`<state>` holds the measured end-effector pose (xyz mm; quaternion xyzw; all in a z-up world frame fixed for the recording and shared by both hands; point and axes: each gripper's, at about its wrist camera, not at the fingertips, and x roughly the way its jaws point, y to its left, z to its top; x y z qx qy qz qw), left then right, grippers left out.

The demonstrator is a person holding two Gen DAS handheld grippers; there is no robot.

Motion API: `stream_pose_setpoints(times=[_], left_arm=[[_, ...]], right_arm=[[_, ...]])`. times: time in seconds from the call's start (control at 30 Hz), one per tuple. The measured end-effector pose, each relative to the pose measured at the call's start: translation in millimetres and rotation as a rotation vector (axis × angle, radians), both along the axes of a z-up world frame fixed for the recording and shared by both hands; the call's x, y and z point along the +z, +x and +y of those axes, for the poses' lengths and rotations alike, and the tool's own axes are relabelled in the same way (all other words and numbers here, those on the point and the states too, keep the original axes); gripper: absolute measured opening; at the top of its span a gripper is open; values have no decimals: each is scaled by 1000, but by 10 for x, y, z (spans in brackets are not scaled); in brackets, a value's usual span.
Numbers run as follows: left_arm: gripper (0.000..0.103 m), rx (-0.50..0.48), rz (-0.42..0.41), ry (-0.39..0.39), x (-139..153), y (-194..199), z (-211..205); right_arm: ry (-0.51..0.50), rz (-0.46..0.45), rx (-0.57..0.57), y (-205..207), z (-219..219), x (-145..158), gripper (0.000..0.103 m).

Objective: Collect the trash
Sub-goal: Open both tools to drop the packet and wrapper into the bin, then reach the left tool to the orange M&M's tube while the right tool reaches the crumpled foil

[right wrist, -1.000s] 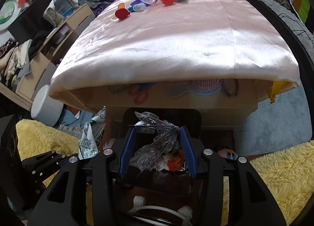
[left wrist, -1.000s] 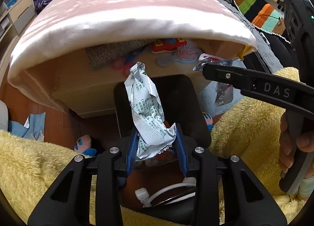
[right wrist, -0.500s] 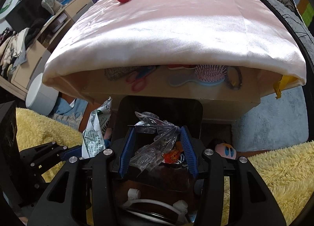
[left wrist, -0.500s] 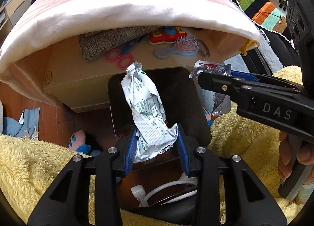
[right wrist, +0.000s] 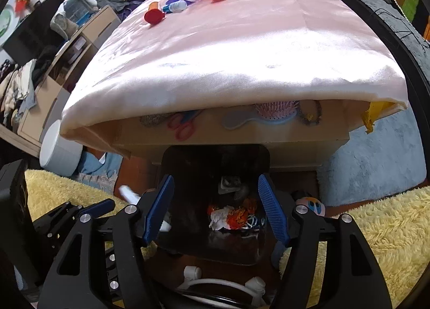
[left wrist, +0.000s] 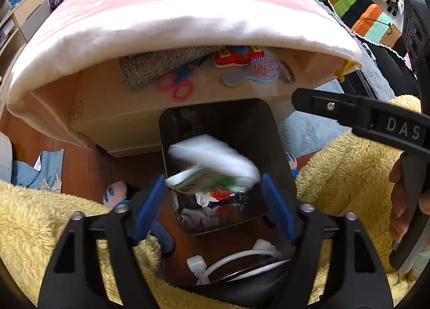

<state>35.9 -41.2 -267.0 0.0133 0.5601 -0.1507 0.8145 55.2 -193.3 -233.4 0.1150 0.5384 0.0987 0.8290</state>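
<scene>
My left gripper (left wrist: 212,178) hangs over the black bin (left wrist: 276,147), its jaws opening. The silver and green wrapper (left wrist: 212,158) is a blur between the blue pads (left wrist: 150,201), loose and dropping into the bin. My right gripper (right wrist: 215,178) is above the same bin (right wrist: 172,164), jaws also opening, with nothing between its pads (right wrist: 271,207). A pale clear scrap (right wrist: 228,184) lies inside above crumpled white and orange trash (right wrist: 231,215). Each gripper shows in the other's view: the right gripper (left wrist: 349,118) and the left gripper (right wrist: 80,212).
A low table under a pink cloth (right wrist: 242,53) stands right behind the bin. Capped bottles and wrappers (right wrist: 188,2) lie at its far end. Scissors (left wrist: 177,86) and a hairbrush (left wrist: 258,69) sit on the shelf below. A yellow fluffy rug (left wrist: 40,215) flanks the bin.
Both grippers have opened. The silver wrapper left the left pads and is falling into the bin. The clear plastic left the right pads and dropped in.
</scene>
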Motion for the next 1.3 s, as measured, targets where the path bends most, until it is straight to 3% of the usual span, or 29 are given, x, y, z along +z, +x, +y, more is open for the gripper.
stream_pose_setpoints(times=[0.37, 0.63, 1.03, 1.3], left_arm=[[80, -3, -4, 0, 66, 79, 18], [88, 37, -55, 6, 303, 279, 137], [90, 115, -128, 34, 679, 1040, 403], [90, 109, -171, 60, 840, 1705, 340]], right_arm=[[18, -25, -51, 122, -216, 121, 70], [17, -51, -95, 297, -403, 253, 75], [-68, -127, -89, 1003, -551, 545, 78], [-88, -161, -46, 1619, -490, 597, 78]])
